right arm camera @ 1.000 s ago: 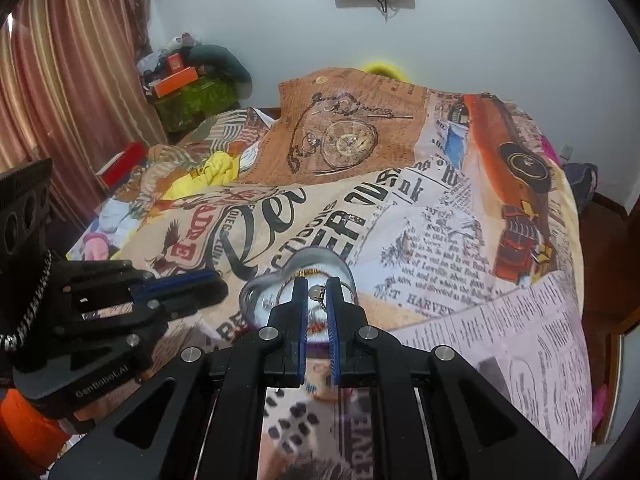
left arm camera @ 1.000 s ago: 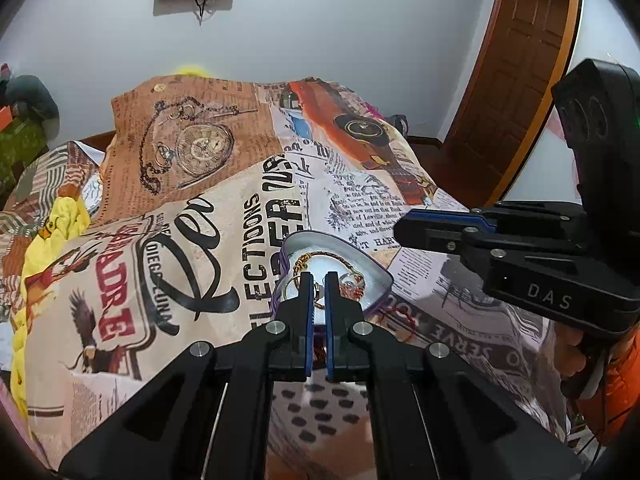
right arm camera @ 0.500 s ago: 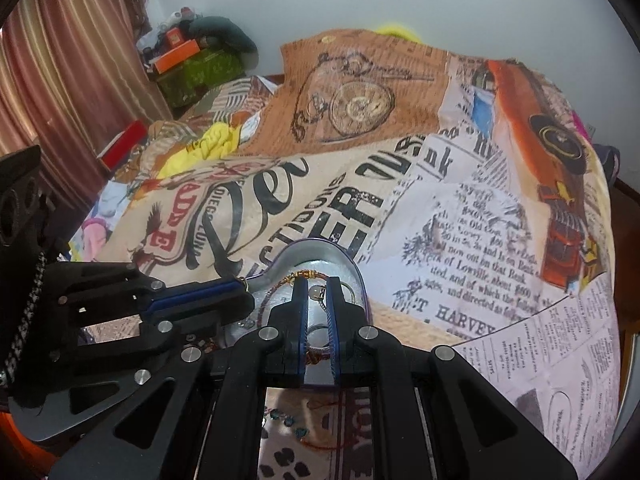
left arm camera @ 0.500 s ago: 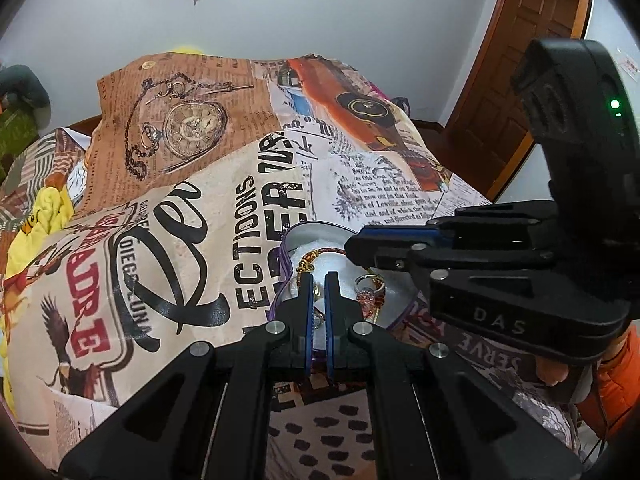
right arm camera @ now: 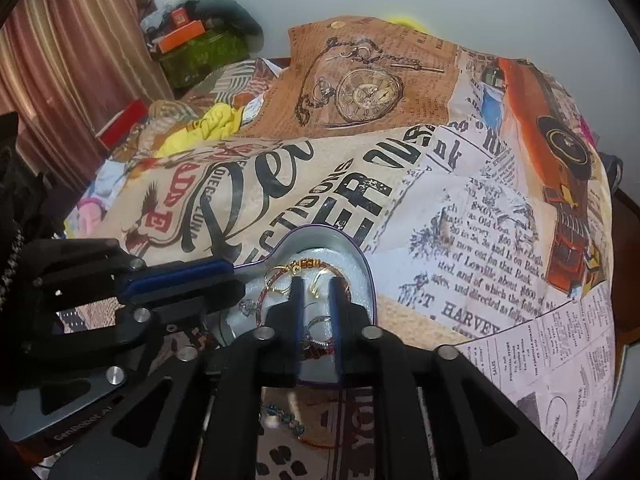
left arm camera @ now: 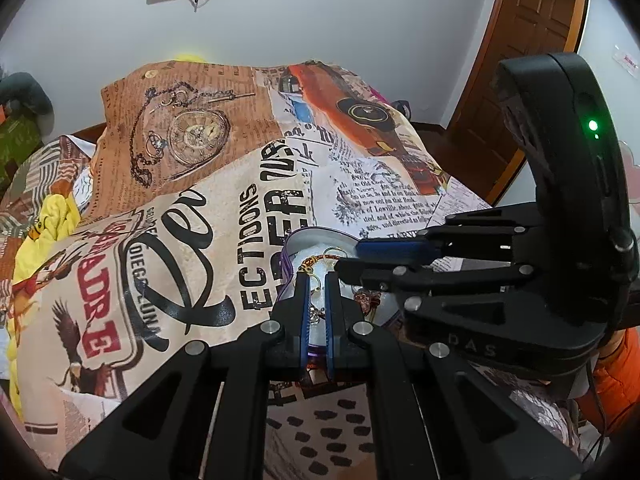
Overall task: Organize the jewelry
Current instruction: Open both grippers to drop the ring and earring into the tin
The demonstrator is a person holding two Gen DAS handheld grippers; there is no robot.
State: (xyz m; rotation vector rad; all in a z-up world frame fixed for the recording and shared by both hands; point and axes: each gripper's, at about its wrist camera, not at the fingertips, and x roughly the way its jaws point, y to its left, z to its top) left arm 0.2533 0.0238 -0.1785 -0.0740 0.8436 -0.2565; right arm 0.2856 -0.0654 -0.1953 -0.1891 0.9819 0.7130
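The left hand-held gripper (left arm camera: 316, 280), jaws together and empty, hovers over the heart-shaped tin (right arm camera: 362, 258) on the bed (right arm camera: 480, 208). Bracelets and rings (right arm camera: 296, 270) lie inside. The right hand-held gripper (right arm camera: 316, 286) is opening above them, nothing clamped.

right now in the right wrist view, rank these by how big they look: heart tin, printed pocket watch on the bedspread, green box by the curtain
1. heart tin, clearly largest, though it is also nearest the camera
2. green box and printed pocket watch look about alike; both sit far back, so no ranking between them
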